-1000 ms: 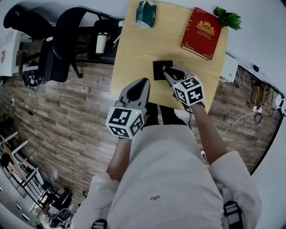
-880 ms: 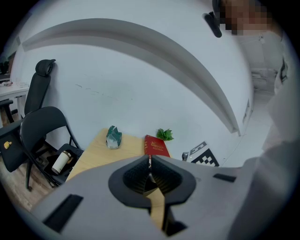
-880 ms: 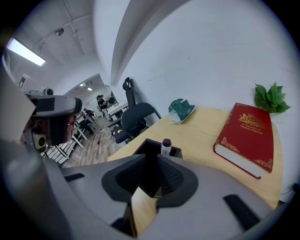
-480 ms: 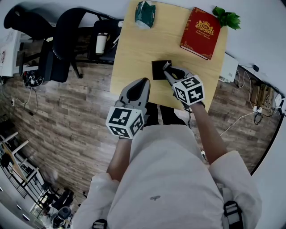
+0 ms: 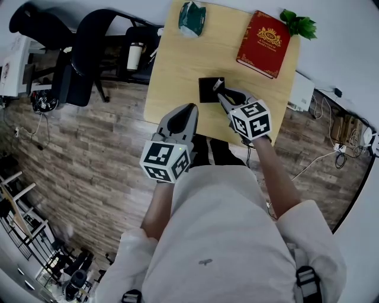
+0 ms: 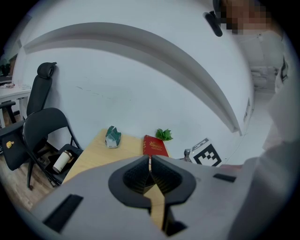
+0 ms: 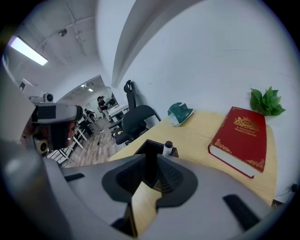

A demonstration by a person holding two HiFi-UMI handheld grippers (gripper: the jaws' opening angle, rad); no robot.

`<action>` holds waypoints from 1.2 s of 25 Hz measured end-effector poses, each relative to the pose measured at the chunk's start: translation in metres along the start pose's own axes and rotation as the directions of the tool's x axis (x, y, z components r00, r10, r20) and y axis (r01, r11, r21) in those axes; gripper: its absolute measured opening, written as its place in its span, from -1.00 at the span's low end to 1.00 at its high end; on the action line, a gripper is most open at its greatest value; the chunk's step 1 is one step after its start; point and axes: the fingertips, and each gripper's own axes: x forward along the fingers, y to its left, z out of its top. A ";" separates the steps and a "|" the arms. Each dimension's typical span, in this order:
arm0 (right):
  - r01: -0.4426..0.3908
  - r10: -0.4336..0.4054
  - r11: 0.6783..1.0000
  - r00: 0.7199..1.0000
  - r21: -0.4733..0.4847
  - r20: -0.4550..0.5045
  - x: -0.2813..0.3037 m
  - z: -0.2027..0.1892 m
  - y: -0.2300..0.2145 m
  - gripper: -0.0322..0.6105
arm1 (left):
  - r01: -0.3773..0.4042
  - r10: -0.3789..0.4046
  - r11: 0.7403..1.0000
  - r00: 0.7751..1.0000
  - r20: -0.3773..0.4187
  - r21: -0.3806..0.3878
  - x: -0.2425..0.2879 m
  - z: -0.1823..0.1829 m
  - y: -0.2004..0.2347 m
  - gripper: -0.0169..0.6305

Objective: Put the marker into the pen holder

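Observation:
A black square pen holder (image 5: pixel 207 90) stands on the wooden table (image 5: pixel 177 65). The marker (image 5: pixel 218 83), white with a black cap, stands upright in its right corner, also shown in the right gripper view as marker (image 7: pixel 167 148) inside the pen holder (image 7: pixel 149 149). My right gripper (image 5: pixel 221 96) is just on the near side of the holder, its jaws a little apart and holding nothing; in its own view the right gripper (image 7: pixel 151 161) frames the holder through the gap. My left gripper (image 5: pixel 190 109) hovers at the table's near edge, shut and empty, its jaws meeting in the left gripper (image 6: pixel 150 161) view.
A red book (image 5: pixel 264 43) lies at the back right of the table, with a green plant (image 5: pixel 300 25) behind it. A teal crumpled object (image 5: pixel 192 15) sits at the back left. To the left of the table are a black office chair (image 5: pixel 89 53) and a cup (image 5: pixel 134 57).
My right gripper has drawn slightly back from the holder. The marker's top now shows clear of the jaws, standing in the holder. The left gripper has stayed still.

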 end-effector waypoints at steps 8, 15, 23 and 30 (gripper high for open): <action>-0.023 0.024 1.000 0.999 -0.020 0.030 -0.024 -0.003 0.007 -0.71 | -0.014 0.013 1.000 1.000 0.013 0.009 -0.009 -0.014 -0.027 -0.90; -0.059 0.062 0.997 0.996 -0.054 0.058 -0.046 -0.007 0.018 -0.73 | -0.037 0.037 0.999 0.999 0.026 0.001 -0.017 -0.028 -0.050 -0.90; -0.070 0.080 0.994 0.990 -0.087 0.114 -0.069 -0.009 0.032 -0.79 | -0.053 0.054 0.999 0.998 0.044 -0.012 -0.023 -0.040 -0.061 -0.90; -0.075 0.091 0.992 0.979 -0.098 0.181 -0.081 0.000 0.049 -0.83 | -0.056 0.056 0.998 0.997 0.047 -0.001 -0.035 -0.041 -0.062 -0.90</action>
